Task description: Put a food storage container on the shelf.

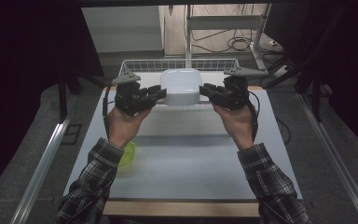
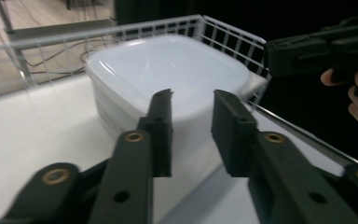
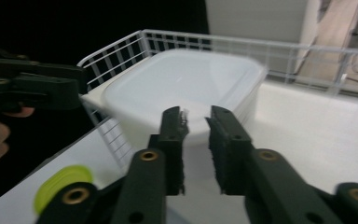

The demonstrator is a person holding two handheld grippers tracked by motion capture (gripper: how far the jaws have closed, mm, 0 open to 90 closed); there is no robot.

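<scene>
Item: white lidded container (image 1: 182,87), sitting at the near edge of the wire basket (image 1: 179,64), flanked by both tools.
Left gripper (image 1: 161,93): jaws apart, closing in on the container's left side.
Right gripper (image 1: 205,90): jaws narrowly apart, nothing between them, nearing its right side.
Step, as judged: two-sided approach for a grasp. Next: both jaws seating on the rim evenly.
Also: yellow-green disc (image 1: 128,154), well short of the container.

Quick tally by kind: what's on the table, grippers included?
Grippers: 2, left gripper and right gripper
White lidded container: 1
White wire basket: 1
Yellow-green round thing: 1
Total: 5
</scene>
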